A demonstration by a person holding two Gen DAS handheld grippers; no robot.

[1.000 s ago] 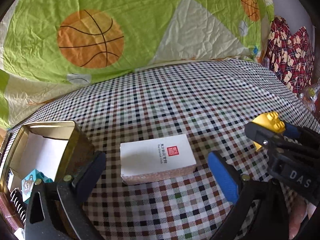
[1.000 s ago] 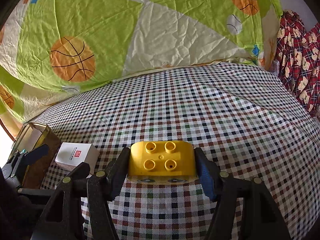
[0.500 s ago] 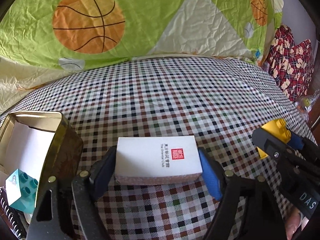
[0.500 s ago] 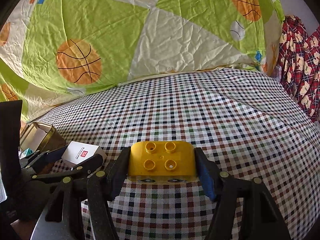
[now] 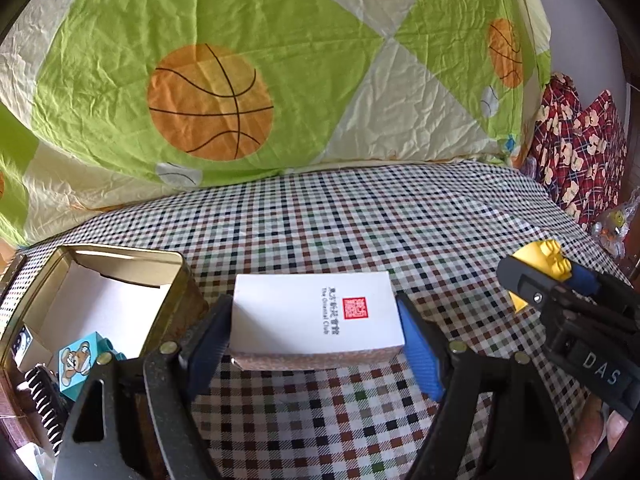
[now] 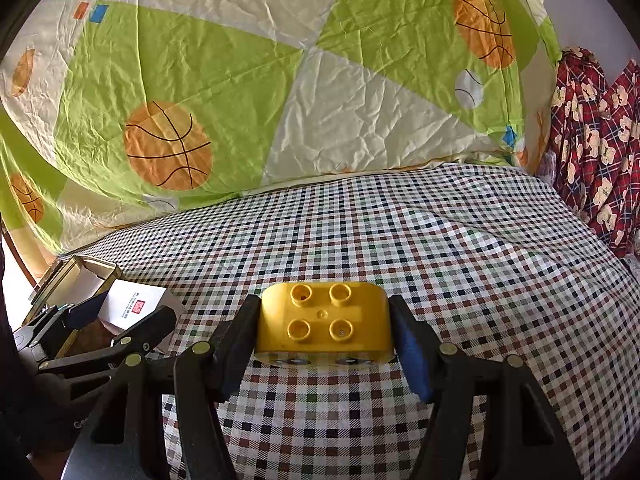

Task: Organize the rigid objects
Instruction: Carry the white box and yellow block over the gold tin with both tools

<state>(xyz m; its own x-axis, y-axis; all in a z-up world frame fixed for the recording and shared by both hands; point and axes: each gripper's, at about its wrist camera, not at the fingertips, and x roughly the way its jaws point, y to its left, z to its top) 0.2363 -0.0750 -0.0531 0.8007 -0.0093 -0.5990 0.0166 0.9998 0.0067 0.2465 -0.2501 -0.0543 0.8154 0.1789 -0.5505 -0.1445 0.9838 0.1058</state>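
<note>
White box between left claw pads

A bed is covered by a checked sheet in white, black, brown and green. At its far side, a crumpled green and cream quilt printed with basketballs is heaped on the sheet. An open metal tin is set on the sheet at the left, and red patterned cloth is piled at the right edge.
</note>
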